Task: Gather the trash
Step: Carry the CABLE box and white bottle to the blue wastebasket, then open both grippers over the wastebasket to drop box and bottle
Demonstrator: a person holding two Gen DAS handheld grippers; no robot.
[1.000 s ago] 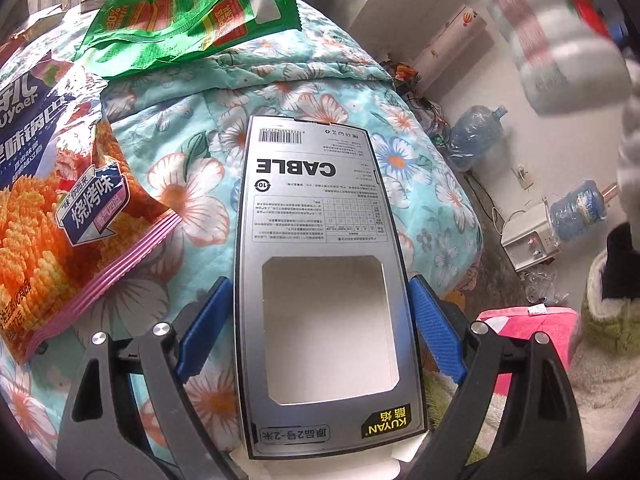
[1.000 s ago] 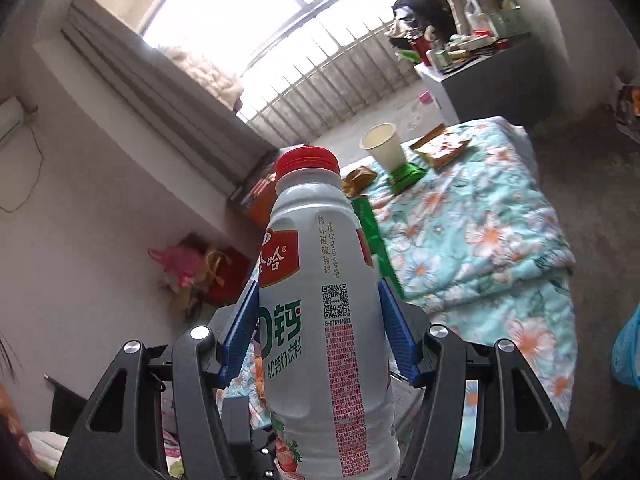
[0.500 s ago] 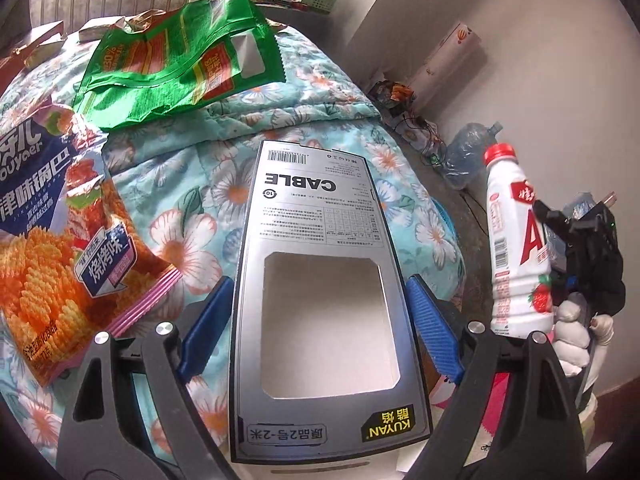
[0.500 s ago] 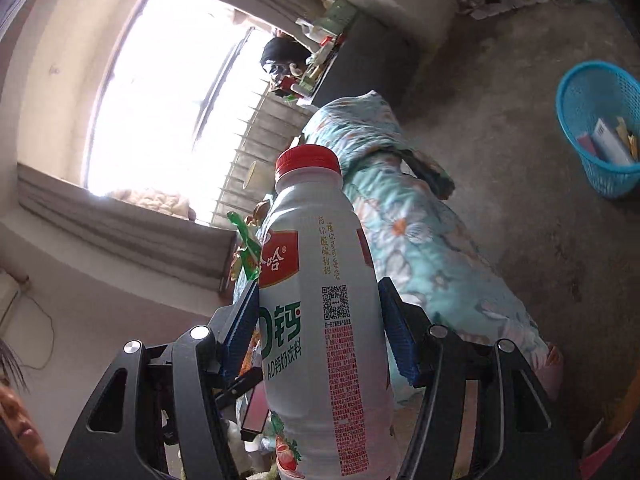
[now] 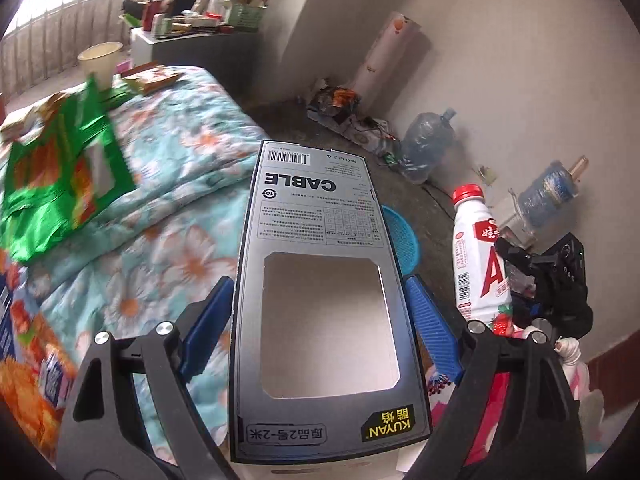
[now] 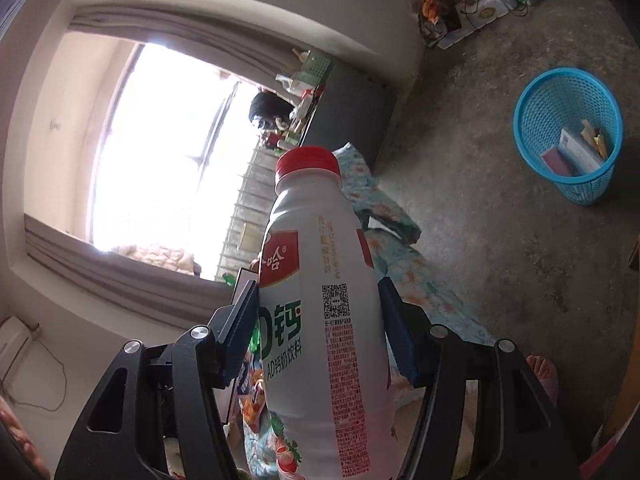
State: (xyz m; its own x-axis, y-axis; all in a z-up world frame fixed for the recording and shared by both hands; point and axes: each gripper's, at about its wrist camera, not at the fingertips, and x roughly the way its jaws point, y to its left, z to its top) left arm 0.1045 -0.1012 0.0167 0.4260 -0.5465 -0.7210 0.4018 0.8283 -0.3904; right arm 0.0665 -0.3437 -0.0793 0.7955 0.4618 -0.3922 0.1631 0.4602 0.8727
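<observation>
Right, the grey cable box (image 5: 320,272) sits pinched between my left gripper (image 5: 316,320) fingers, blue pads pressed against both long edges, its cut-out window facing the camera and the word CABLE reading upside down. It's held out over the edge of the bed (image 5: 192,184), which wears a flower-print cover in pale blue. Over on the right gripper (image 6: 318,320) I've got the white milk-drink bottle (image 6: 320,300) clamped at its waist, red cap on, pointing away from the lens; the same bottle (image 5: 478,256) shows upright at the right side of the left view. Past the far corner of the box a bit of the blue mesh basket (image 5: 402,236) peeks out, standing on the concrete floor. From the right camera that basket (image 6: 568,136) is well apart from the bottle, with a few flat packets lying in it. On the bed, left of the box, lies a green snack bag (image 5: 68,168), blurred, and an orange crisp bag (image 5: 28,368) nearer me. A paper cup (image 5: 100,60) stands at the far end of the bed. Two big water jugs (image 5: 428,148) rest by the wall.
</observation>
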